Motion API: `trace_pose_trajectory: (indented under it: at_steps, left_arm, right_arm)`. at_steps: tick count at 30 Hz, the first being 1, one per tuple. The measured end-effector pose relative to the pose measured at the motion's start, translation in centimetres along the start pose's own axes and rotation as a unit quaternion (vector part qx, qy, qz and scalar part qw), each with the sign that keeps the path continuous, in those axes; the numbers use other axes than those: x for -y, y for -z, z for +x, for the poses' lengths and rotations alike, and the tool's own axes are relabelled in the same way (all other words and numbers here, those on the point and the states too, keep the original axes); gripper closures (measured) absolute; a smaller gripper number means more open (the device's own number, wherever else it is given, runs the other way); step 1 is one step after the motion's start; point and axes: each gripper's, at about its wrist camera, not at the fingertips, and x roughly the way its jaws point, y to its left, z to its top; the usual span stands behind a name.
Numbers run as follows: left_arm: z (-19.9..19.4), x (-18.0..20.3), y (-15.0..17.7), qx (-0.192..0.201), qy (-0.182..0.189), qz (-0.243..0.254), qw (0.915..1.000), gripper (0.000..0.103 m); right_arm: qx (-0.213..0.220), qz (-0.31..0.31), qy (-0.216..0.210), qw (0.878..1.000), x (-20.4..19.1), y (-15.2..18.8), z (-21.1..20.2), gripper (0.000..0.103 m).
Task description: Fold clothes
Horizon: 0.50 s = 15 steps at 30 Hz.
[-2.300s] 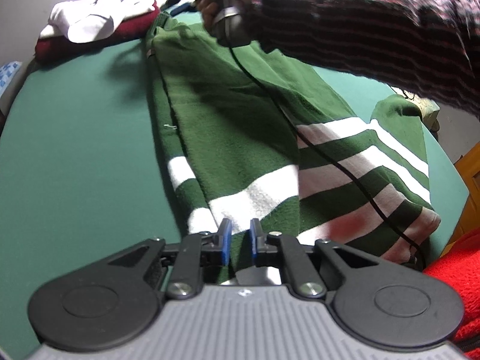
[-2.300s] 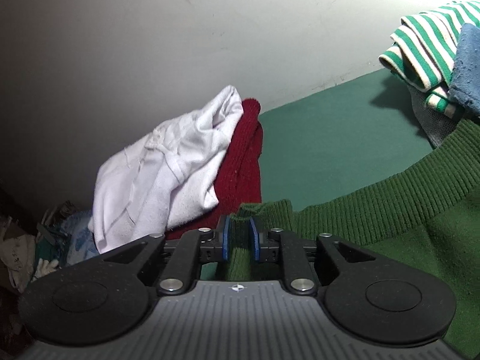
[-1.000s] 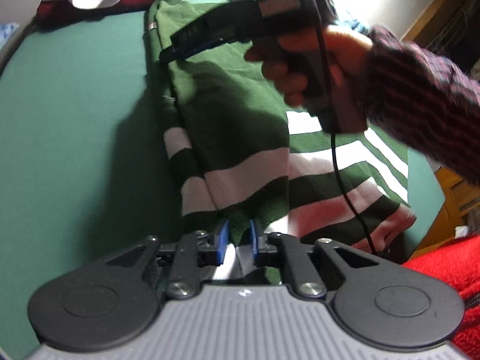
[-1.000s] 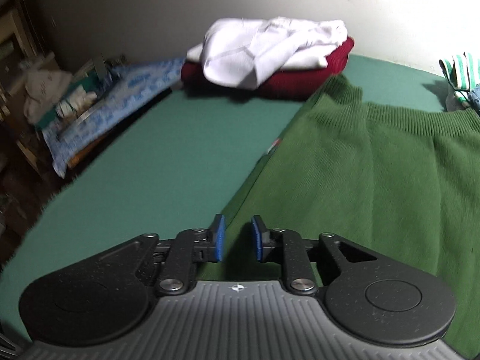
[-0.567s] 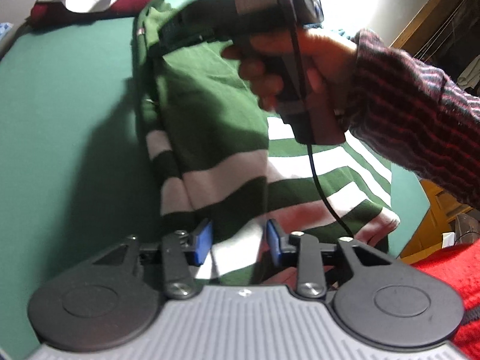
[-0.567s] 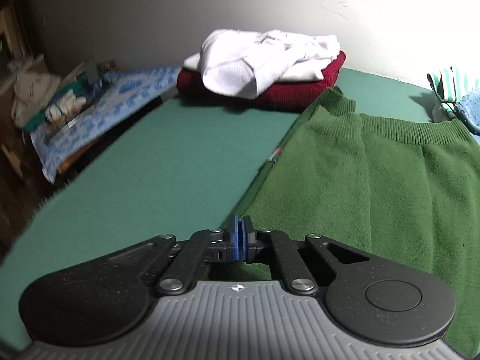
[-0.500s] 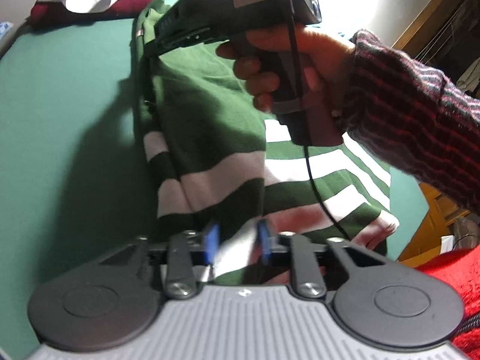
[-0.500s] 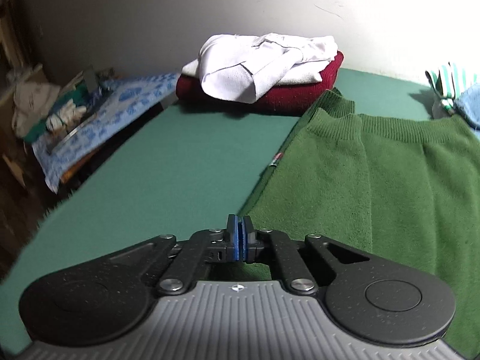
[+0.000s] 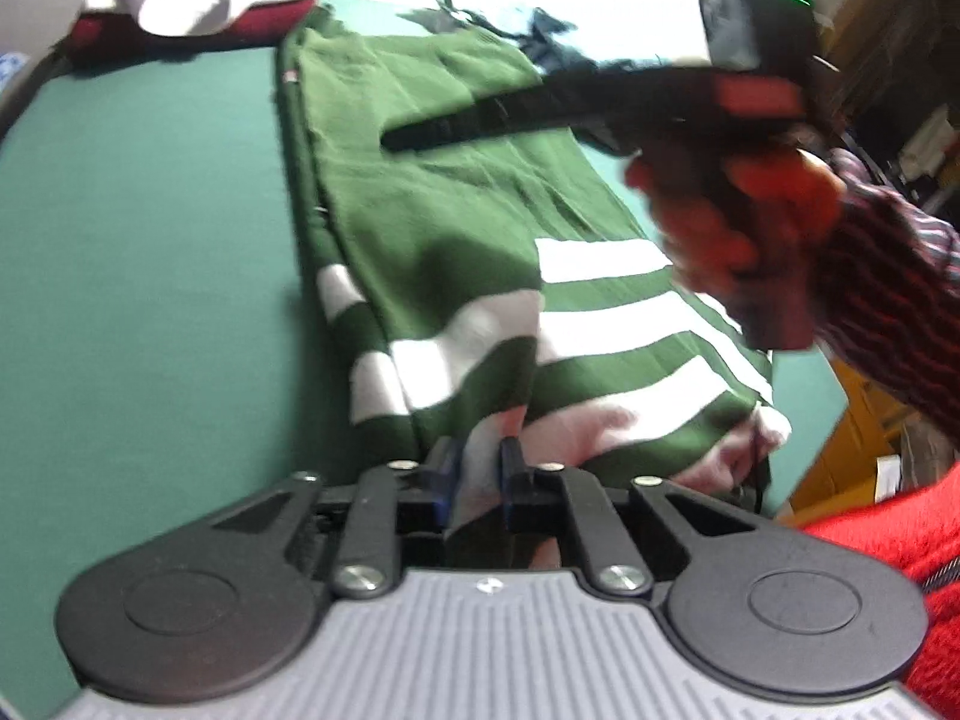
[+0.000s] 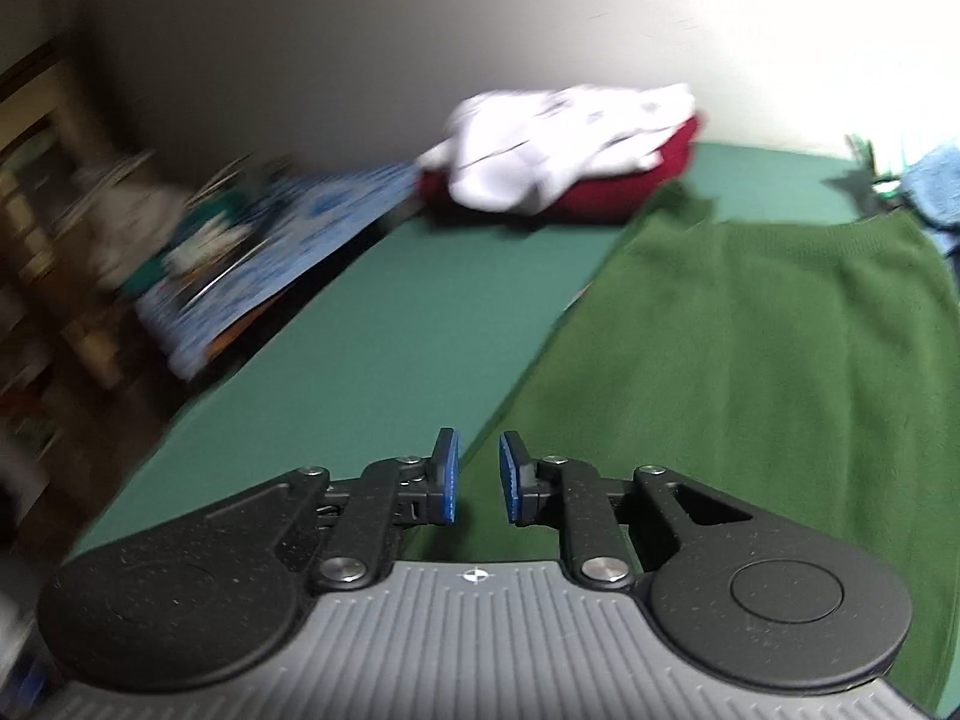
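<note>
Left wrist view: my left gripper [image 9: 478,480] pinches the striped hem of the green sweater [image 9: 444,222], which lies folded lengthwise on the green table [image 9: 138,228]. I should lift evenly, keeping the side edges aligned.

Right wrist view: my right gripper [image 10: 478,476] hangs open above the sweater's left edge; bare table lies leftward, with the white-and-red clothes pile [image 10: 564,156] beyond.

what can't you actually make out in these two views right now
- Left wrist view: whether the left gripper grips the green sweater's striped hem; motion blur smears the cloth between its pads.
- Left wrist view: the right gripper's tips are a dark blur over the sweater.
- Right wrist view: clutter beside the table is too blurred to identify.
- Right wrist view: the pale blue item is cut off by the edge.
</note>
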Motion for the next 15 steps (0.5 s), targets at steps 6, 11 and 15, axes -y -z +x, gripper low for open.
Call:
trace_pose_trajectory:
  at_steps: [6,11,15]
  left_arm:
    - [-0.3,-0.2,0.1,-0.02,0.016,0.021,0.9994,0.078]
    - [-1.2,-1.0,0.7,-0.029,0.019,0.02,0.9992,0.053]
    - [-0.4,-1.6,0.5,-0.037,0.045,-0.002,0.9983,0.053]
  right_arm:
    - [-0.056,-0.04,-0.01,0.998,-3.4,5.4,-1.8,0.085]
    - [-0.029,-0.035,0.001,0.999,-5.0,6.4,-2.1,0.085]
    - [-0.038,-0.028,0.011,0.999,-5.6,6.0,-0.3,0.085]
